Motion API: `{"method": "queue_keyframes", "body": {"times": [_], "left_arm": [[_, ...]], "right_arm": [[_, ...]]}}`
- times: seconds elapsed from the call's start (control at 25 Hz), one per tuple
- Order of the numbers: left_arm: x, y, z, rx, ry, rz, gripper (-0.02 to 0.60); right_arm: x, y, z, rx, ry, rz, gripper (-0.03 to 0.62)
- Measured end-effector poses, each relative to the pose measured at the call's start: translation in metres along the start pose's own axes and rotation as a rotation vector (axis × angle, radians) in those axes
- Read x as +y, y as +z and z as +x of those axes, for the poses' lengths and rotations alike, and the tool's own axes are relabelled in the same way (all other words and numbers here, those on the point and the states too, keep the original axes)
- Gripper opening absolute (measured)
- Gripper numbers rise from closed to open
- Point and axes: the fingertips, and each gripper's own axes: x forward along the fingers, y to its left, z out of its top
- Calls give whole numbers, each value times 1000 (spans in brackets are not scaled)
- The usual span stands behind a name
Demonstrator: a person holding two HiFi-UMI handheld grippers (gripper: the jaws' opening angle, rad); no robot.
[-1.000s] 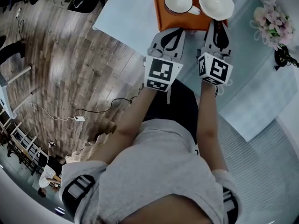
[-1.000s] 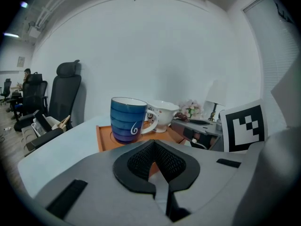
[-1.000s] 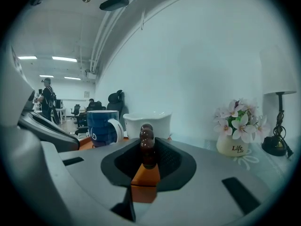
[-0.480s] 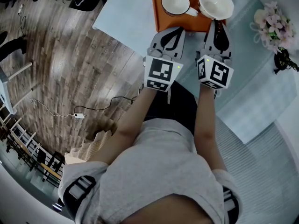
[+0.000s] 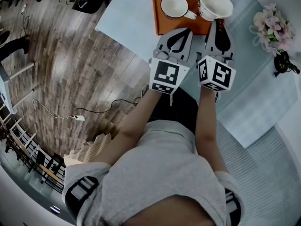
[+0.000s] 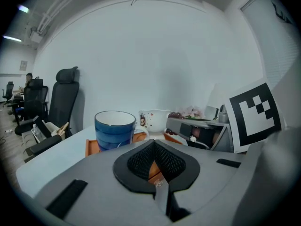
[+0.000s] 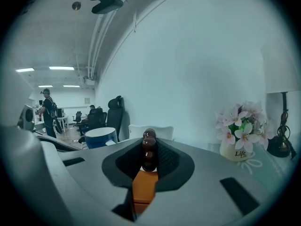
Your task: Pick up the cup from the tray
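An orange tray [image 5: 162, 26] lies on the pale table with a blue mug [image 5: 173, 6], white inside, standing on it. My right gripper [image 5: 217, 20] is shut on the dark beaded handle [image 7: 149, 149] of a white cup [image 5: 215, 4], which hangs slightly tilted over the tray's right end. In the right gripper view the cup [image 7: 162, 131] shows just behind the jaws. My left gripper [image 5: 181, 32] is shut, its tips at the tray's near edge; whether it pinches the rim I cannot tell. The left gripper view shows the blue mug [image 6: 114, 128] and white cup [image 6: 153, 119] beyond the jaws.
A small pot of pink flowers [image 5: 273, 25] and a dark lamp base [image 5: 282, 60] stand on the table to the right. The table's left edge [image 5: 122, 36] drops to a wooden floor. Office chairs [image 6: 63, 102] stand beyond the table.
The white cup has risen off the tray in my right gripper and tilted, so its side wall shows. The left gripper has stayed at the tray's near edge.
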Motion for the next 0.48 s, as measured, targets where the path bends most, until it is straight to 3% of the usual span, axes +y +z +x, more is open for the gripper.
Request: {"method": "queue_keyframes", "body": {"times": [0.28,0.48], "left_arm": [[-7,15,0,-31,1,10,8],[-26,29,3,-60,-42,32,8]], "right_arm": [[-7,11,-5,-18,4,42,43],[-22,35,-22,-77,-15,51,41]]}}
